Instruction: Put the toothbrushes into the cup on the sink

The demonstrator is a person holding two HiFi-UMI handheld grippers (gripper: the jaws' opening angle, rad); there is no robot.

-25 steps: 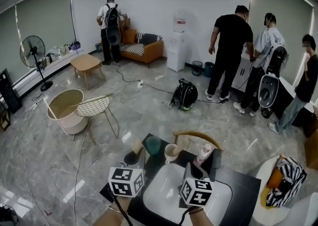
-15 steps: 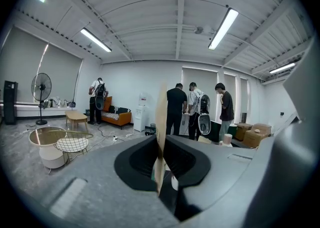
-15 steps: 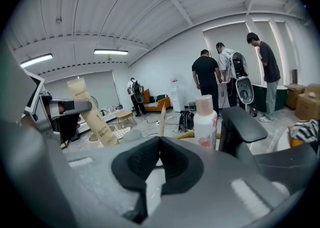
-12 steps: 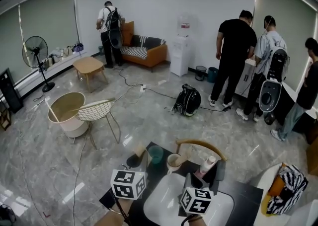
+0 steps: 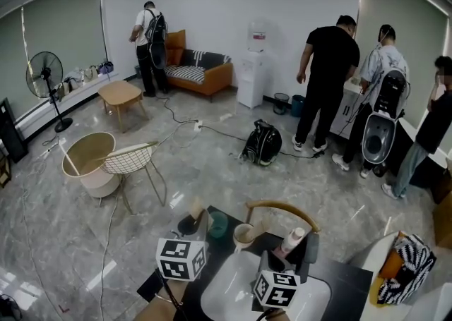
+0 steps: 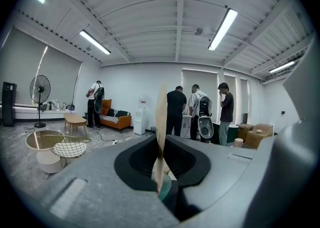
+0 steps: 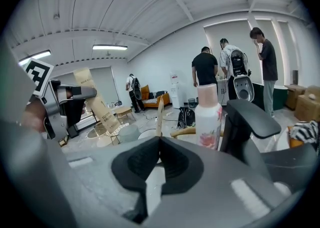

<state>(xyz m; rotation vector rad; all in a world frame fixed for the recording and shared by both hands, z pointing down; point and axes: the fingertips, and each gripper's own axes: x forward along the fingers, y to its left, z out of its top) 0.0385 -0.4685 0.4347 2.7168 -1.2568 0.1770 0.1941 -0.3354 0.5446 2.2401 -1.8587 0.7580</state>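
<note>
Print on toothbrush box (image 7: 95,102) clamped in left gripper (image 6: 161,167) shows from closed right gripper (image 7: 159,144).

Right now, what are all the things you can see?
sink: one, white, in the black counter
cups: two, teal and cream, behind the sink
bottle: one, white-pink, right of the cups
chairs: three, wood, wire, tan tub, on the floor
sofa: one, orange, far wall
water dispenser: one, white, far wall
fan: one, black, left
backpack: one, black, mid-floor
people: four, standing at the back
toothbrush packets: two, tan, one in each tool
tools: two, grey, shut on the packets
</note>
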